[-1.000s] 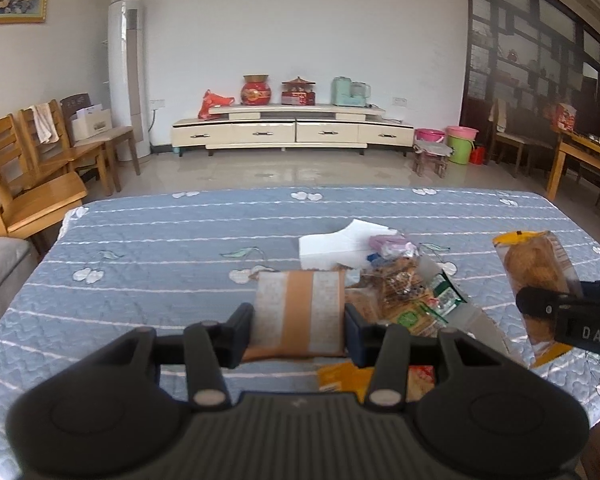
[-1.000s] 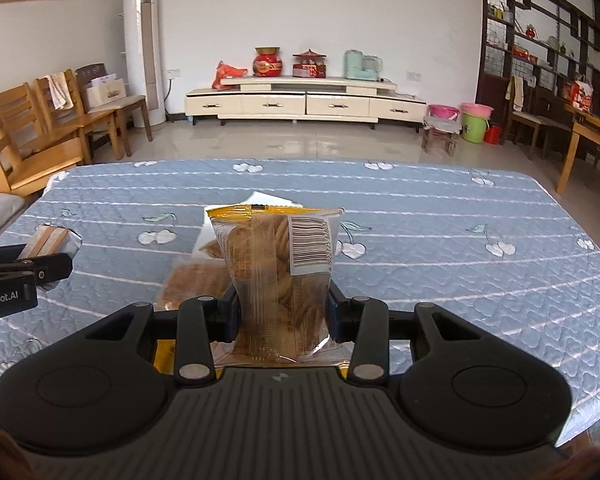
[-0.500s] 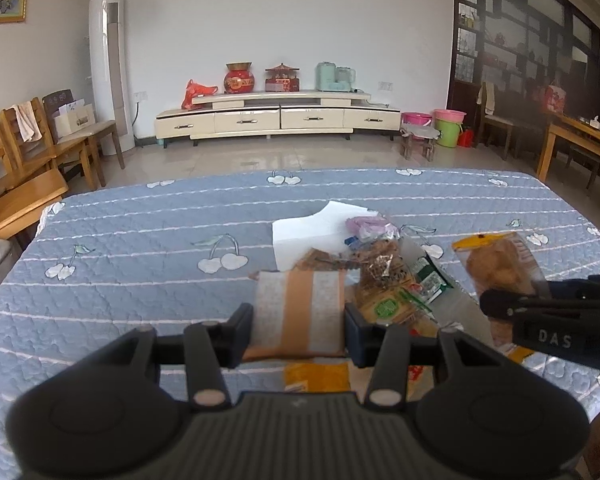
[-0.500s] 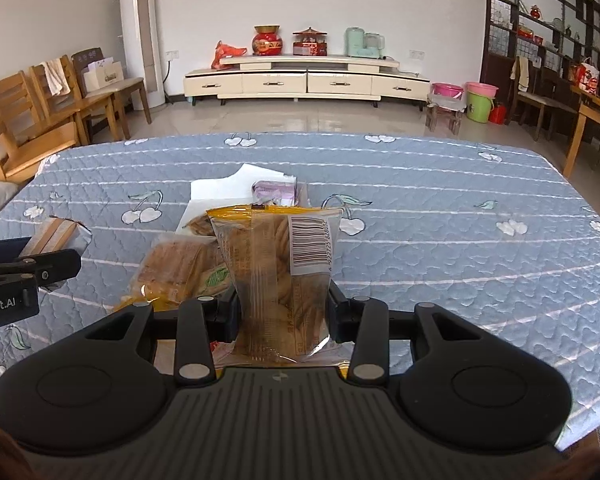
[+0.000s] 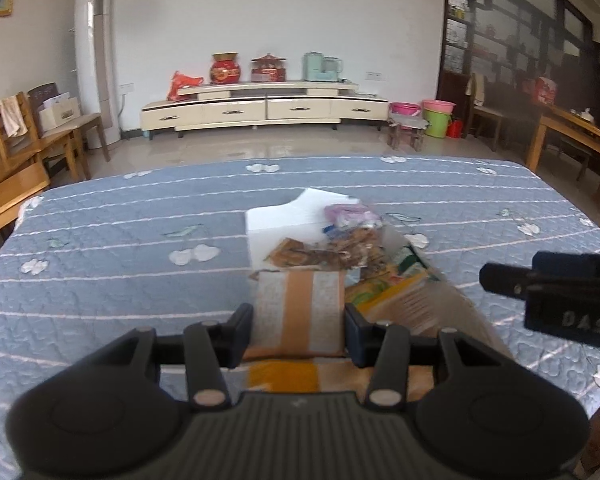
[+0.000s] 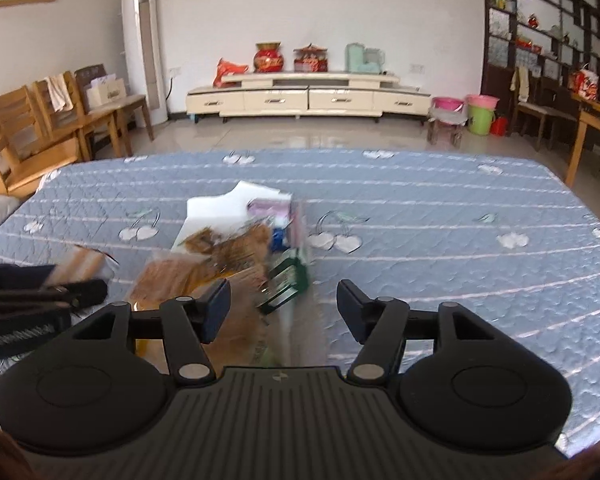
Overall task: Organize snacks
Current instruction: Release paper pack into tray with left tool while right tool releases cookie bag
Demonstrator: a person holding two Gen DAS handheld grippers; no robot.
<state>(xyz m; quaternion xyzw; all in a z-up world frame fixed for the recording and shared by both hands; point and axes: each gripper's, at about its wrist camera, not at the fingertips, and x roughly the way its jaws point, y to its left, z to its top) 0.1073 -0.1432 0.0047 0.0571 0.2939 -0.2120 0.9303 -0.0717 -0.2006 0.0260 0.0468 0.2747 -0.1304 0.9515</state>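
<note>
Gone from the right gripper (image 6: 283,303) is the clear cookie bag: its jaws are opening, nothing pressed between them, the bag a blur dropping onto the snack pile (image 6: 228,252) just ahead. Beside the pile, the left gripper (image 5: 299,322) pinches a striped packet (image 5: 300,308), seemingly headed there too.

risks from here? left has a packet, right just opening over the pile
1. The left gripper is shut on the striped packet near its bottom edge only; it could tip or slip out.
2. The right gripper jaws are opening with a blurred packet between them, so it may land loosely on the snack pile and scatter it.
</note>
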